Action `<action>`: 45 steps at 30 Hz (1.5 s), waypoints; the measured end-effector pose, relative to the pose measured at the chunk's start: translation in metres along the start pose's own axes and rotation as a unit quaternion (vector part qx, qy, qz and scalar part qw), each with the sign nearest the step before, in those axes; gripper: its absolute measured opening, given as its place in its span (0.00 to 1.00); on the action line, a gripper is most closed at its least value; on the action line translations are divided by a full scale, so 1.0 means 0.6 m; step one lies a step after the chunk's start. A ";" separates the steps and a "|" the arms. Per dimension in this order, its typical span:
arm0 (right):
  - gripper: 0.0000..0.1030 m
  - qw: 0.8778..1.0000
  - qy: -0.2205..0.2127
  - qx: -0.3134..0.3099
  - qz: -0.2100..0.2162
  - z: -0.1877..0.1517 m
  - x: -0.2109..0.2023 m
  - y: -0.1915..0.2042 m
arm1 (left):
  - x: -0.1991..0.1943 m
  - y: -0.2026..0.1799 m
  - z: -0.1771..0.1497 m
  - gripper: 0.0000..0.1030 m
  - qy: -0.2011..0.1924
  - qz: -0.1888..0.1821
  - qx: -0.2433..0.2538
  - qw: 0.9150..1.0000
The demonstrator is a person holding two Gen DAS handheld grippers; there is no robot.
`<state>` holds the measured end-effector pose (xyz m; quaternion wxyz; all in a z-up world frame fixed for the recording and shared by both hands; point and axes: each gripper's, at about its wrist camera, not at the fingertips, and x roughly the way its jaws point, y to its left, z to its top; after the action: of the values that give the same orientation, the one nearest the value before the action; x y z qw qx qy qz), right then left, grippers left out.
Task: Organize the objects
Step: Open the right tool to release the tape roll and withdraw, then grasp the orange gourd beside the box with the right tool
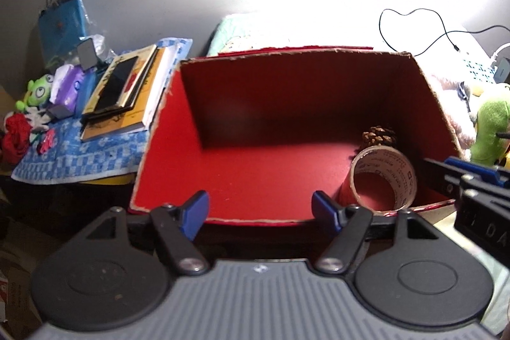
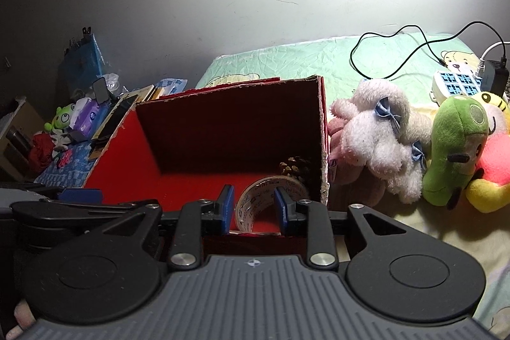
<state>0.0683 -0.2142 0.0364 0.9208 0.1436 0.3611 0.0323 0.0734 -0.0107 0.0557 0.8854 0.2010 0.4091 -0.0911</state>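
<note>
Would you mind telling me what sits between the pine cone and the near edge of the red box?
The roll of tape stands there on edge, just in front of the pine cone, inside the red box. The left wrist view shows it best.

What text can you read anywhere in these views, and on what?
"DA": white letters on the right claw's black body, cut off at the picture's edge.
Tape roll: printed wording on its inner core, too small and blurred to read.
Book: cover markings, unreadable.
Purple tissue pack: logo, unreadable.
</note>
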 end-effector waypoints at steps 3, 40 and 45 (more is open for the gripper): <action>0.28 1.000 -0.004 -0.014 0.009 -0.008 -0.017 0.000 | -0.023 -0.006 -0.007 0.74 -0.008 0.008 -0.002 1.000; 0.38 0.993 0.075 0.074 0.052 -0.150 -0.044 -0.104 | -0.002 -0.120 -0.144 0.89 0.089 0.043 0.004 0.995; 0.38 0.991 0.083 0.092 0.058 -0.157 -0.039 -0.114 | 0.007 -0.126 -0.148 0.89 0.095 0.032 0.011 0.995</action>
<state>-0.0157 -0.2606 -0.0337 0.8669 0.2453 0.4291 0.0642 -0.0094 -0.0407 -0.0209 0.8427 0.2313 0.4838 -0.0474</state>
